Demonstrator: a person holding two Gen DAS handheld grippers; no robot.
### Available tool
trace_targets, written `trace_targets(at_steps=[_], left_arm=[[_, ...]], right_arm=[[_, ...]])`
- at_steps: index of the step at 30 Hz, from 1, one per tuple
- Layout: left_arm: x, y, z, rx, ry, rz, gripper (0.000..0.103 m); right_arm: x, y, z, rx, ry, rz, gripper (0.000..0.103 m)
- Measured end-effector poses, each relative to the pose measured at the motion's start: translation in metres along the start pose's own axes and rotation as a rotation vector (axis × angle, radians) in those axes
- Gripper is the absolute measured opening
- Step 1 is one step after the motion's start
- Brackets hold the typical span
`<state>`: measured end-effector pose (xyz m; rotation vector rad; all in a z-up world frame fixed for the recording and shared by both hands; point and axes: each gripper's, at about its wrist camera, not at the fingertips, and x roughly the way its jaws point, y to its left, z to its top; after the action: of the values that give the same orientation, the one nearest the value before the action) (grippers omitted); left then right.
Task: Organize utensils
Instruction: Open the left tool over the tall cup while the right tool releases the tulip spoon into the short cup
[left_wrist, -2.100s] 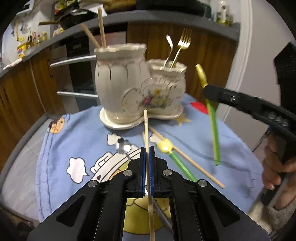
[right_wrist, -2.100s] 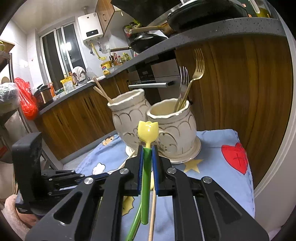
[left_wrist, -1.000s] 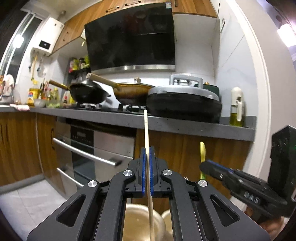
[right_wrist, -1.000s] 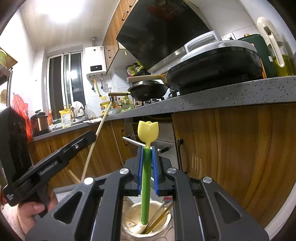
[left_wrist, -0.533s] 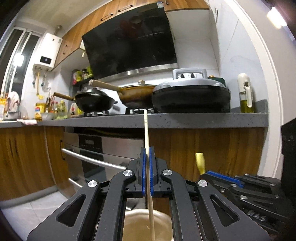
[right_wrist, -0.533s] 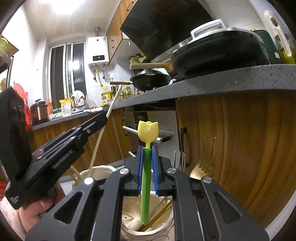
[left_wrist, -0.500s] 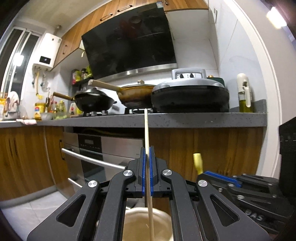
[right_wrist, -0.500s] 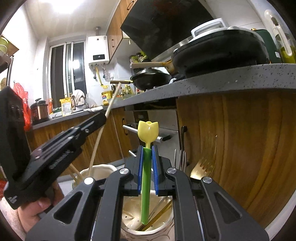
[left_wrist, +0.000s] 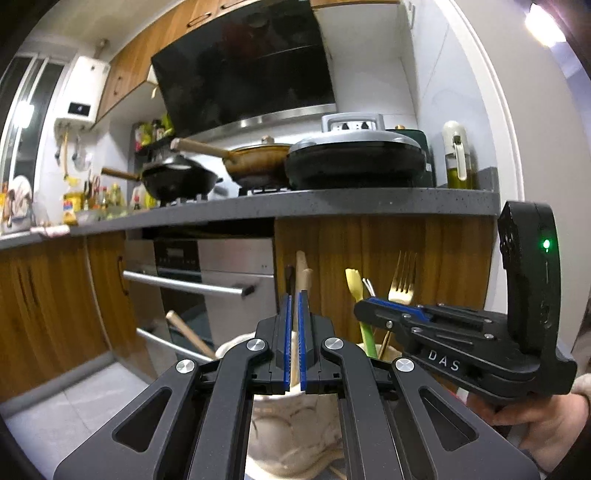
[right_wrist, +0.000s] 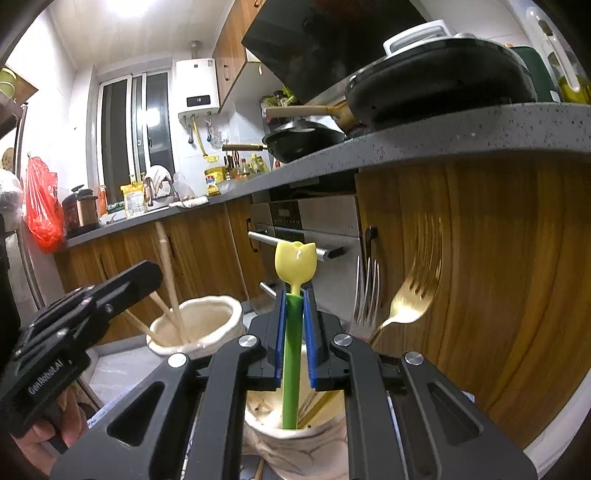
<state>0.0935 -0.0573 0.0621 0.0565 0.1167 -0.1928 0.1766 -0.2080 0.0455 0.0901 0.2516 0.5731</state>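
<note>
Both grippers are clamped on utensils lowered into the cream ceramic vases, so only release seems left: the left gripper (left_wrist: 294, 332) pinches a thin wooden chopstick (left_wrist: 295, 354) over the left vase (right_wrist: 195, 325), the right gripper (right_wrist: 294, 343) a green tulip-topped stick (right_wrist: 291, 354).

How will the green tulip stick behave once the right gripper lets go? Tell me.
Probably stiff: the stick stands straight above the right gripper. It looks light and thin. Released, it should lean on the vase rim beside the forks, not stay upright.
</note>
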Motion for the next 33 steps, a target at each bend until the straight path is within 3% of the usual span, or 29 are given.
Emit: trace_targets(at_steps=[11,14,21,24,26,29,33], left_arm=[[-0.001,0.005,-0.012,-0.016,0.041,-0.02,0.004],[-0.001,0.005,-0.013,-0.018,0.045,-0.03,0.014],[-0.001,0.009,-0.016,-0.031,0.056,-0.029,0.016],[-0.002,0.01,-0.016,-0.038,0.055,-0.032,0.022],[-0.003,0.009,-0.016,-0.032,0.051,-0.031,0.025],[-0.002,0.009,-0.016,-0.03,0.053,-0.033,0.027],[-0.003,0.009,-0.016,-0.031,0.054,-0.035,0.029]], right_arm=[[0.006,0.007,-0.015,-0.017,0.059,-0.033,0.009],[0.009,0.005,-0.016,-0.009,0.074,-0.04,0.01],[0.003,0.004,-0.02,-0.007,0.074,-0.067,0.01],[0.002,0.005,-0.024,-0.008,0.084,-0.071,0.01],[0.003,0.005,-0.022,-0.007,0.082,-0.074,0.012],[0.001,0.004,-0.022,-0.006,0.068,-0.074,0.027],[-0.003,0.004,-0.021,-0.01,0.048,-0.091,0.029]])
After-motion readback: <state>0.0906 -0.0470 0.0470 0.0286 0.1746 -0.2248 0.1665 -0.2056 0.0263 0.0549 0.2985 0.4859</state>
